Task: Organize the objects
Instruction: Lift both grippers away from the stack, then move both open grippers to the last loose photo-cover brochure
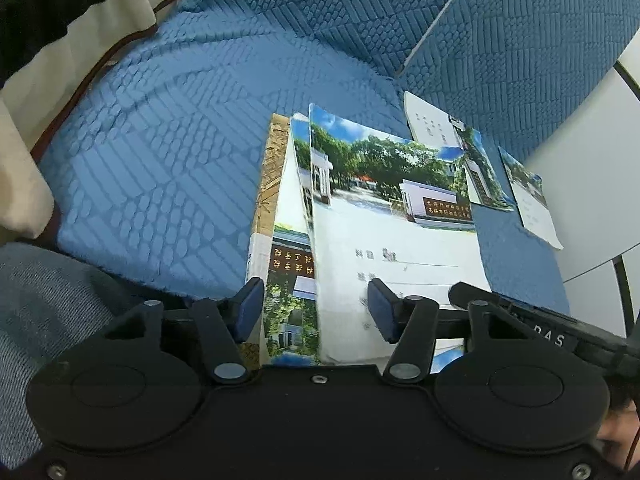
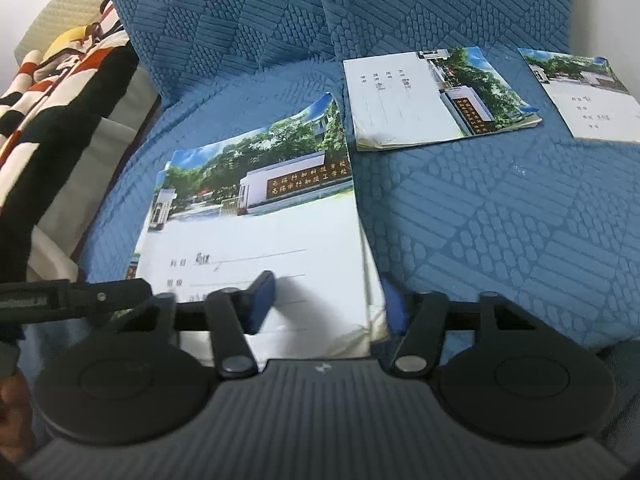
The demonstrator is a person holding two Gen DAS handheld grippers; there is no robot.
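A stack of notebooks (image 1: 392, 232) with a photo of a school gate on the covers lies on the blue sofa seat (image 1: 160, 160). My left gripper (image 1: 316, 308) is shut on its near left edge, one blue pad (image 1: 250, 308) at the stack's side and the other on the white cover. My right gripper (image 2: 326, 304) is shut on the same stack (image 2: 256, 224) at its near right corner, one pad (image 2: 260, 300) on top, the other half hidden behind the edge. Two more notebooks (image 2: 432, 96) (image 2: 592, 96) lie flat farther right.
The sofa's back cushions (image 2: 280, 12) rise behind the seat. A striped blanket (image 2: 60, 80) is heaped at the left end. A white surface (image 1: 592, 180) borders the sofa's right end. A denim-clad leg (image 1: 40, 300) is at the seat's front edge.
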